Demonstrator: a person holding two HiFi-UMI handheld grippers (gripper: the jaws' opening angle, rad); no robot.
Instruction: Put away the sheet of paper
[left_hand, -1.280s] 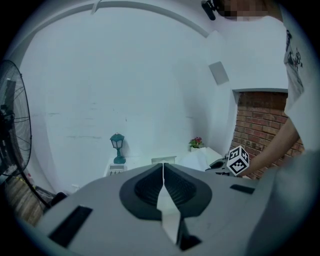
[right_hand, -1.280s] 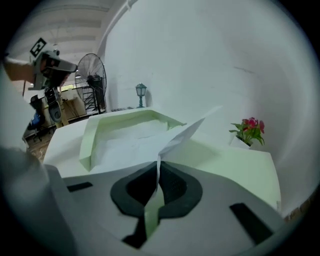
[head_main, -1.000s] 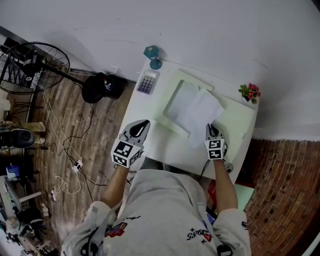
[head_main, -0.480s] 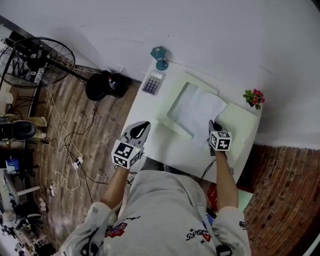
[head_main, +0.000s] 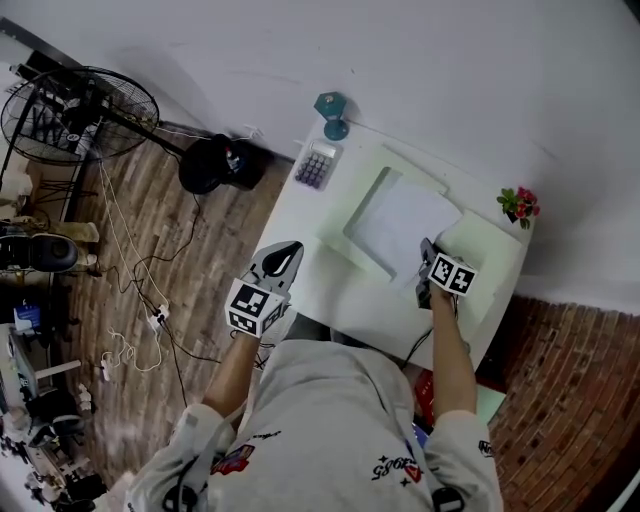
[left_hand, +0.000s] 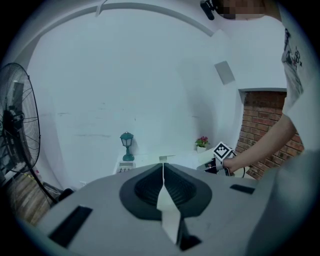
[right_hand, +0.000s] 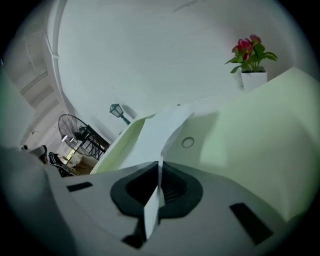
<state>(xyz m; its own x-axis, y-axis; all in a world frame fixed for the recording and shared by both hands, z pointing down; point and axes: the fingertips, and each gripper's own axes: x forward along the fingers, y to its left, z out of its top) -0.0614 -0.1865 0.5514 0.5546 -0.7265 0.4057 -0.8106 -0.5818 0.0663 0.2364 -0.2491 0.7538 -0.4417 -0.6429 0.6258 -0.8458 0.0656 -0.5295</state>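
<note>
A white sheet of paper (head_main: 405, 225) lies over the open pale green folder (head_main: 478, 252) on the white table (head_main: 310, 215). My right gripper (head_main: 426, 250) is at the sheet's near right edge and is shut on it. In the right gripper view the paper (right_hand: 160, 131) runs out from between the closed jaws of the right gripper (right_hand: 160, 162) toward the folder's raised flap (right_hand: 117, 145). My left gripper (head_main: 292, 246) hovers at the table's near left edge, shut and empty. In the left gripper view the left gripper (left_hand: 163, 166) has nothing between its jaws.
A calculator (head_main: 315, 165) and a teal lamp (head_main: 333, 112) stand at the table's far left corner. A potted red flower (head_main: 520, 203) sits at the far right. A floor fan (head_main: 80, 110), a black bag (head_main: 215, 165) and cables lie on the wooden floor to the left.
My right gripper has moved farther over the table with the paper, and the sheet now lies flatter inside the folder. The left gripper has stayed in place.
</note>
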